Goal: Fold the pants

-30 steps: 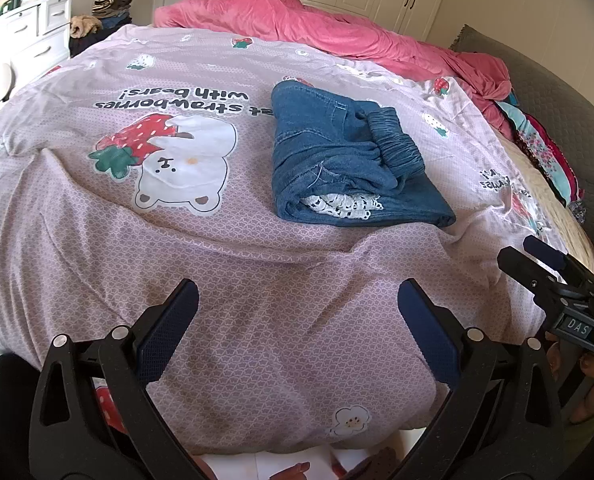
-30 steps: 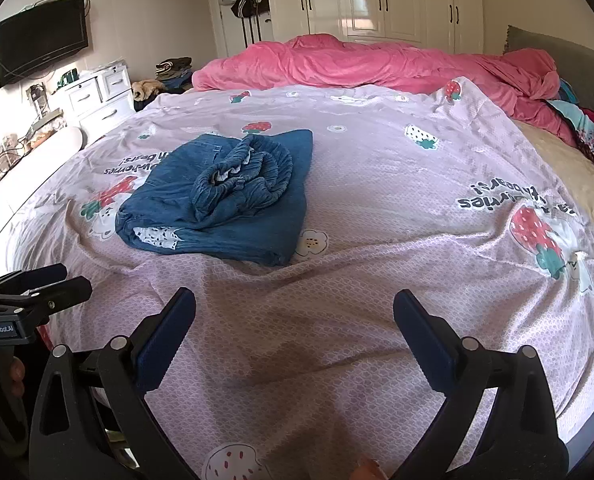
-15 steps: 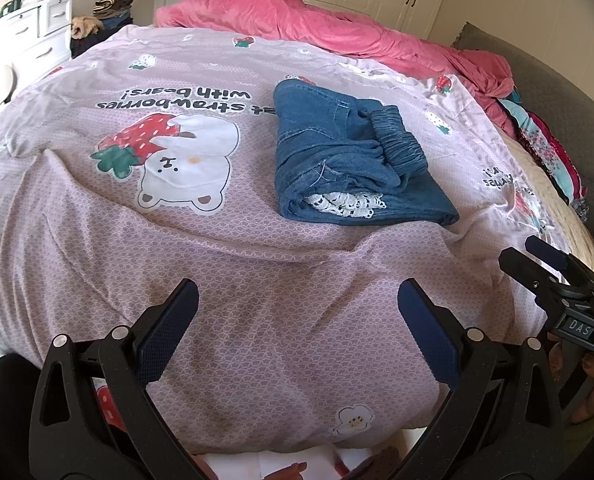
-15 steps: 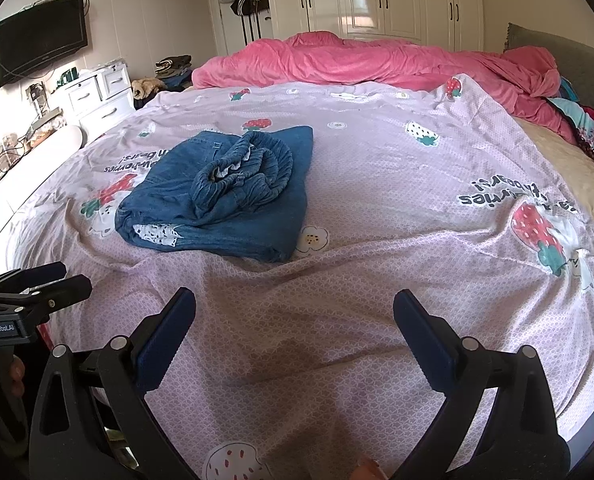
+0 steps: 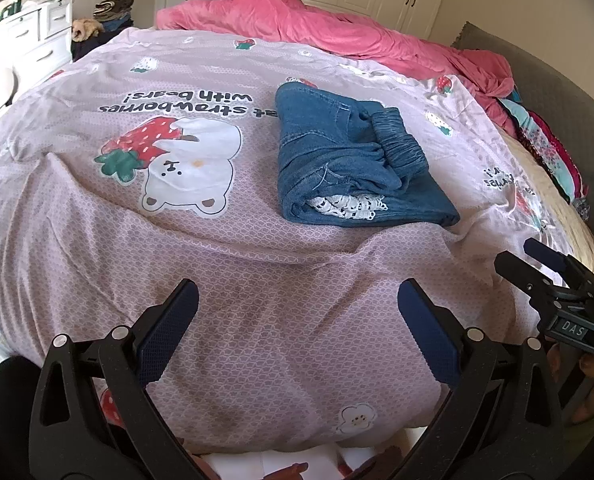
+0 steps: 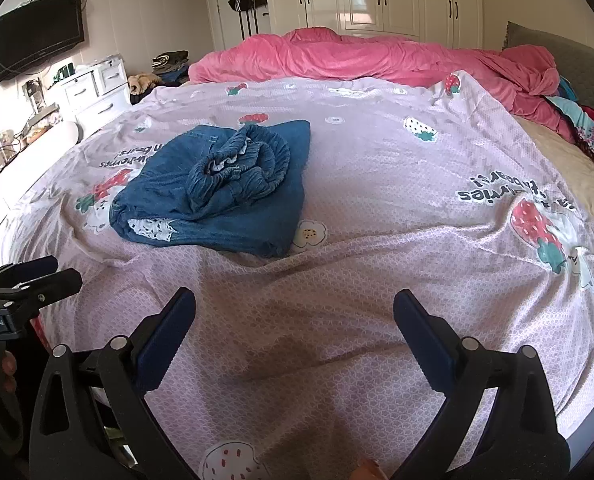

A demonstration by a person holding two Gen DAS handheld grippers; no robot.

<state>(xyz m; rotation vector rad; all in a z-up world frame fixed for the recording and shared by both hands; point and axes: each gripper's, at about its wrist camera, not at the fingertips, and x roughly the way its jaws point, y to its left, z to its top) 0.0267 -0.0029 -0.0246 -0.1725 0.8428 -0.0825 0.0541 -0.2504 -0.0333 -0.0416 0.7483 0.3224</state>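
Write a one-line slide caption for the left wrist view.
Open left hand-held gripper hovers over the bedsheet, folded denim pants lying ahead.

On the bed sheet (image 5: 257,300) before me I read, upside down, the black print "strawberries with bears!" above the bear picture. In my right view the same print stands again on the sheet's right side, also upside down, and there only part of it is clear to me. On my right gripper (image 5: 553,268), seen from my left camera, a small plate reads "DAS". On my left gripper (image 6: 29,276) a small label stands, but its letters are too small to read surely.
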